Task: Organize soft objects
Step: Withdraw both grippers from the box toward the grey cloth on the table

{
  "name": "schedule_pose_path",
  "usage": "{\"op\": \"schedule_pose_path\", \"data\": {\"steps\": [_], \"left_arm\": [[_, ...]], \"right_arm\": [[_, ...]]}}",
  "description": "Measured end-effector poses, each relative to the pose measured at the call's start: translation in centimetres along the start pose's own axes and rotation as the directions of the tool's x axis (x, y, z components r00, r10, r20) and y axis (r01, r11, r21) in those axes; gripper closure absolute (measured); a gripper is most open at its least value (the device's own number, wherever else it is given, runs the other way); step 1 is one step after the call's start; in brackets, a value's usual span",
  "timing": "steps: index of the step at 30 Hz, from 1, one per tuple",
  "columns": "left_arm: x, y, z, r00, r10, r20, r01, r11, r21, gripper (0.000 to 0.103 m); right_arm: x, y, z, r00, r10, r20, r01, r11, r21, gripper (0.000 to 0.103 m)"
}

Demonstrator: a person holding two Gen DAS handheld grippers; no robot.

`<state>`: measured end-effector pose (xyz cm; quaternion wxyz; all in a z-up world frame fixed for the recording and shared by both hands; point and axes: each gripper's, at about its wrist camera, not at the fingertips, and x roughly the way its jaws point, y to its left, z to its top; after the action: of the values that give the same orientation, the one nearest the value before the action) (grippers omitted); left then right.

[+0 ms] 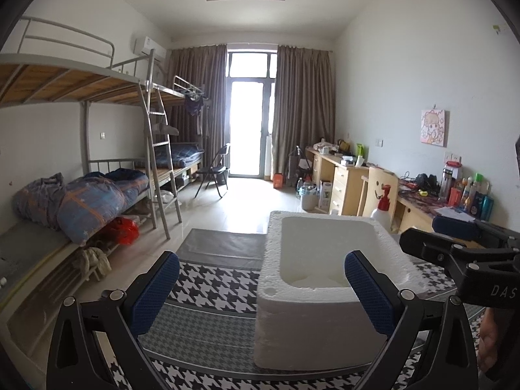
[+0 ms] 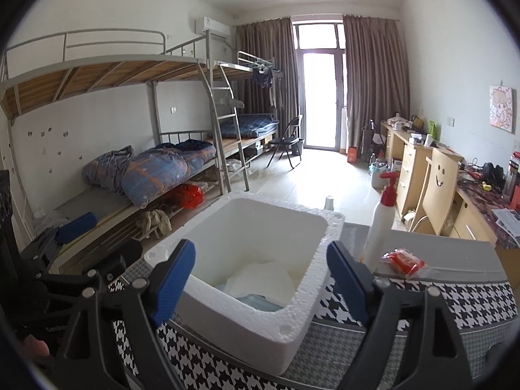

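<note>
Foam box (image 2: pixel 247 260) on houndstooth cloth (image 2: pixel 455 295), w/ white sheet (image 2: pixel 260 281) and blue-grey item (image 2: pixel 260 302) already inside. Red packet (image 2: pixel 404 261) lies outside, just beside pump bottle (image 2: pixel 378 227); prob. still to be packed. Left gripper (image 1: pixel 261 289) and right gripper (image 2: pixel 261 279): jaws wide apart, holding nothing.

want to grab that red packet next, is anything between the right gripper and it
Nothing visible blocks it. The red packet lies on the grey strip of the table, ahead and to the right of the open right gripper. The white spray bottle stands just left of it, close to a straight approach, and the foam box sits further left.
</note>
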<state>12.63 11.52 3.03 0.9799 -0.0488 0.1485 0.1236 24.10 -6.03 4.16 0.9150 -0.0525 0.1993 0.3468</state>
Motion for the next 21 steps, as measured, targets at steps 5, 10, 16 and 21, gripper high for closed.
{"op": "schedule_pose_path", "data": {"steps": [5,10,16,21], "left_arm": [[-0.4,-1.0,0.2,1.0,-0.019,0.004,0.019,1.0,0.016,0.001],[-0.8,-1.7,0.2,1.0,-0.029,0.008,0.029,0.999,0.029,0.001],[-1.2,-2.5,0.3,0.999,-0.045,0.01,0.045,0.998,0.044,0.001],[-1.6,-3.2,0.1,0.998,-0.062,0.012,0.062,0.997,0.047,0.001]], "right_arm": [[-1.1,-0.7,-0.4,1.0,-0.002,0.02,0.002,1.0,0.011,0.014],[-2.0,-1.0,-0.8,0.999,-0.033,0.043,0.032,0.999,0.023,0.004],[-3.0,-1.3,-1.1,0.997,-0.038,0.06,0.037,0.999,0.029,0.004],[-3.9,-1.6,-1.5,0.996,-0.051,0.067,0.049,0.998,0.035,0.004]]}}
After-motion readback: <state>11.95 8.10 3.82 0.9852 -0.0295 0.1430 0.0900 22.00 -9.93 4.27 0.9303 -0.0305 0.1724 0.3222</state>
